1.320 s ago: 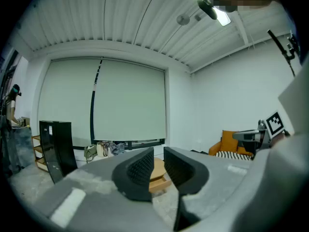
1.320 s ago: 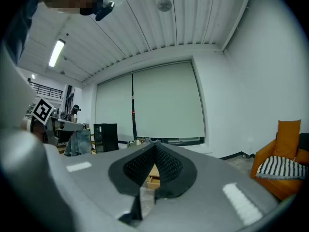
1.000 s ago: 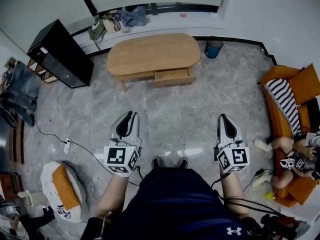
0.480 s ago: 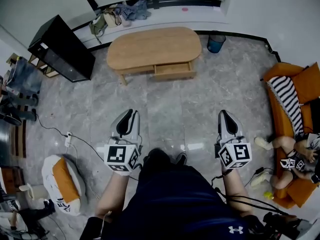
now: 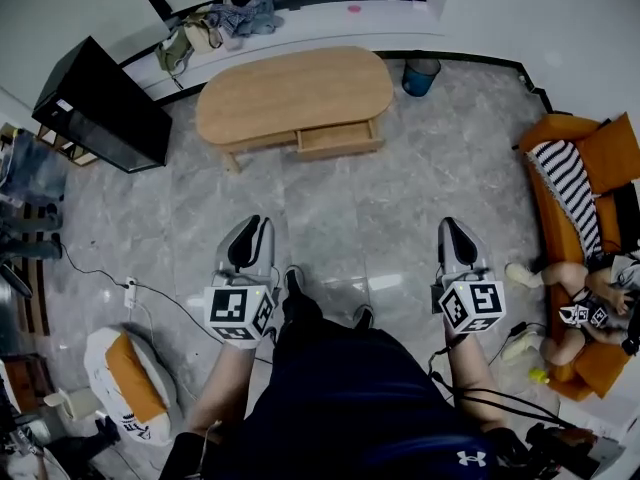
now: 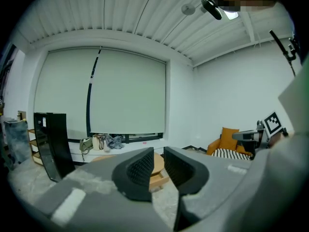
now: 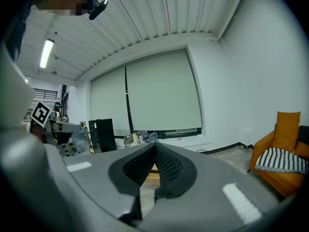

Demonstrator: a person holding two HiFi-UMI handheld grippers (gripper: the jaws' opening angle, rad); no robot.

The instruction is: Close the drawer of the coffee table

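Note:
The oval wooden coffee table (image 5: 295, 93) stands far ahead across the floor. Its drawer (image 5: 338, 138) juts out of the near side, pulled open. My left gripper (image 5: 250, 230) is held out low in front of my body, far short of the table; its jaws stand a little apart with nothing between them. My right gripper (image 5: 452, 226) is level with it on the right, shut and empty. In the left gripper view the table (image 6: 157, 164) shows through the gap of the left gripper (image 6: 158, 151). In the right gripper view the right gripper (image 7: 155, 146) points at the table (image 7: 152, 177).
A black cabinet (image 5: 100, 103) stands left of the table, a blue bin (image 5: 420, 75) right of it. Clothes and bags (image 5: 225, 23) lie on the window ledge. An orange sofa (image 5: 590, 168) with a seated person (image 5: 575, 303) fills the right side. A white-orange bag (image 5: 125, 383) and a cable (image 5: 130, 290) lie at left.
The person has stepped forward, one foot now ahead between the grippers. The table has drifted left in the head view. Both grippers keep their jaws as before.

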